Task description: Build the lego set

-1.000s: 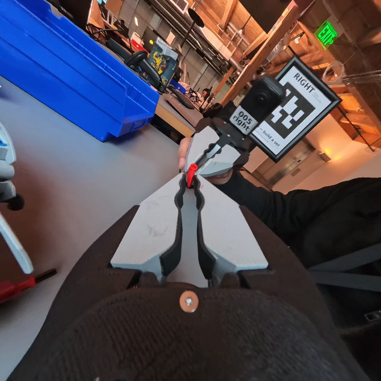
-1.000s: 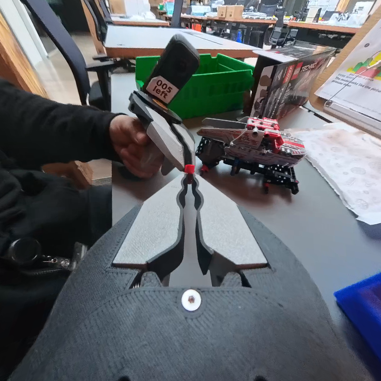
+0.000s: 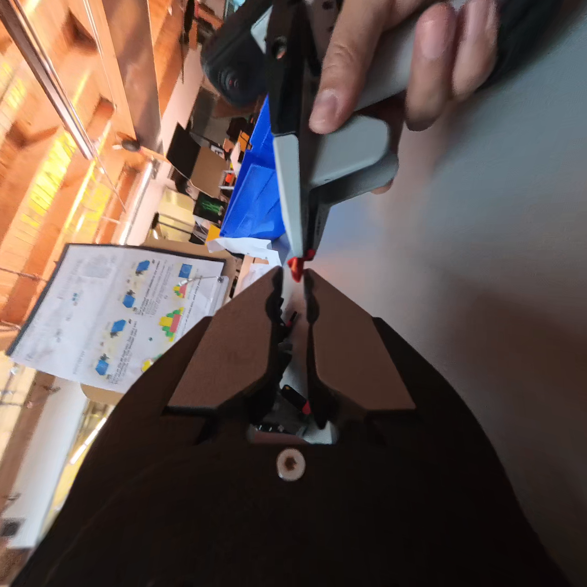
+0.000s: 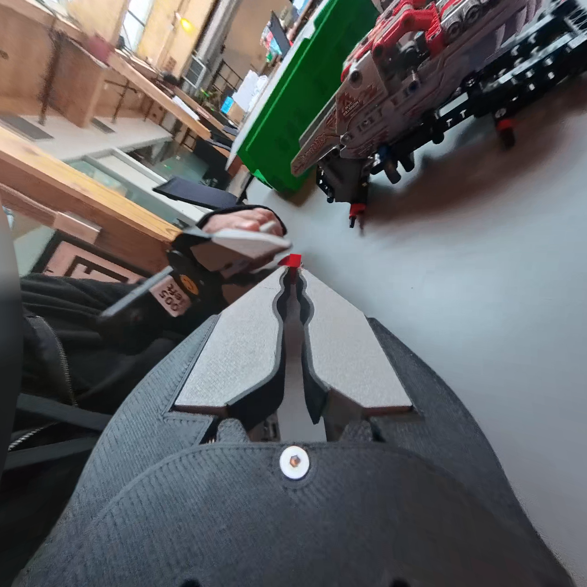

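Note:
A small red lego piece (image 4: 290,260) sits at the tips of my right gripper (image 4: 293,270), which is shut on it. In the left wrist view the right gripper (image 3: 298,252) comes down from above, held by a hand (image 3: 365,63), with the red piece (image 3: 297,266) at its tip. My left gripper (image 3: 292,271) meets it tip to tip. Its jaws stand slightly apart around the piece's lower end, with a thin gap on one side. The left gripper (image 4: 282,252) also shows in the right wrist view, from the left. The partly built red, grey and black lego vehicle (image 4: 413,95) stands on the grey table (image 4: 476,286).
A green bin (image 4: 286,111) stands behind the vehicle. A blue bin (image 3: 254,190) and a framed instruction sheet (image 3: 117,317) lie beyond the left gripper. A person's dark sleeve (image 4: 79,317) is at the left. Both views are tilted and partly blurred. The tips of both grippers are at nearly the same place.
Both grippers have rolled about a quarter turn while staying tip to tip at the red piece. The left jaws stand a little wider apart than before.

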